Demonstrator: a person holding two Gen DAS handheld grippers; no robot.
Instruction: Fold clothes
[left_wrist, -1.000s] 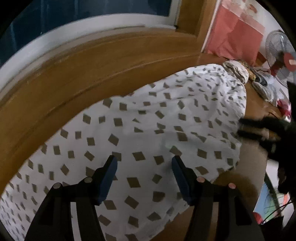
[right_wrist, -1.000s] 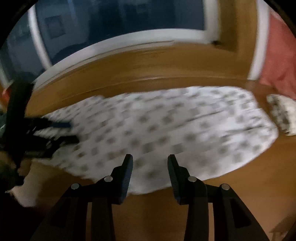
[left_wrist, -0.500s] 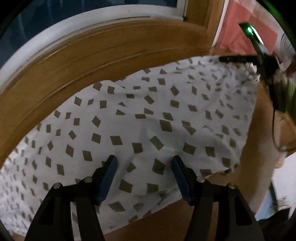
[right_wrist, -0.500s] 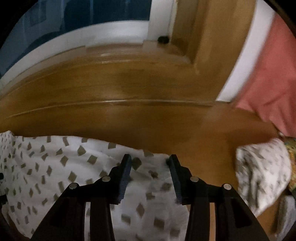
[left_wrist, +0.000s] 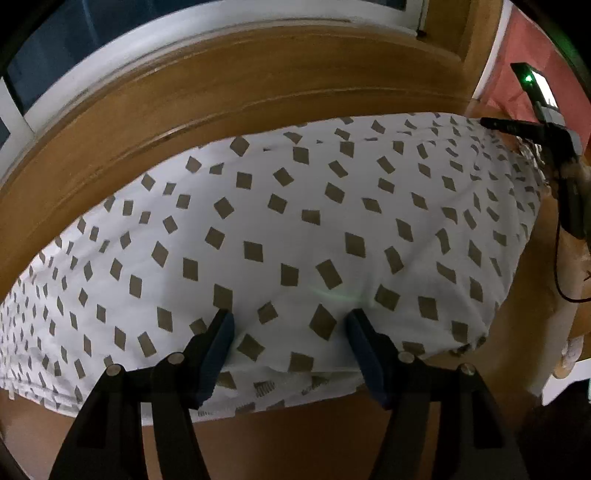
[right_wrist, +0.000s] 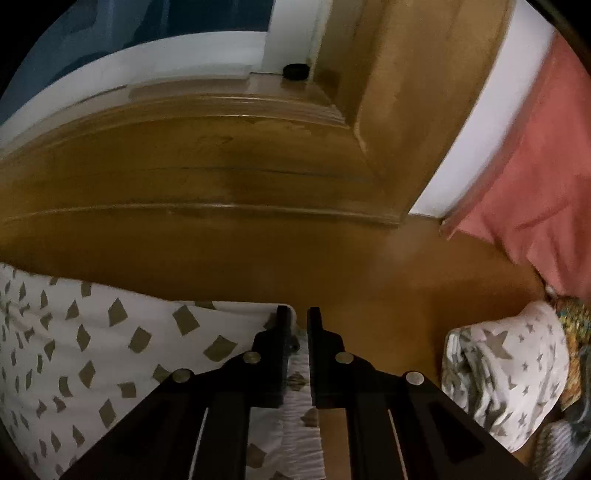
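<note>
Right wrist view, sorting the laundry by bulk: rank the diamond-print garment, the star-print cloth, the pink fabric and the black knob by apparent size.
1. Diamond-print garment
2. Pink fabric, close to it and cut off, so unsure
3. Star-print cloth
4. Black knob

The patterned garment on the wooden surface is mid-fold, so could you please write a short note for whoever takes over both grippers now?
Right gripper: jaws closing on the far right edge of the white patterned garment, with cloth between them.
Left gripper: open, over the garment's near hem, holding nothing.
The garment lies spread flat on the wooden surface; a star-print cloth lies bunched to its right.
Done: garment laid out. Left: finish the right grip, grip with the left, fold.
</note>
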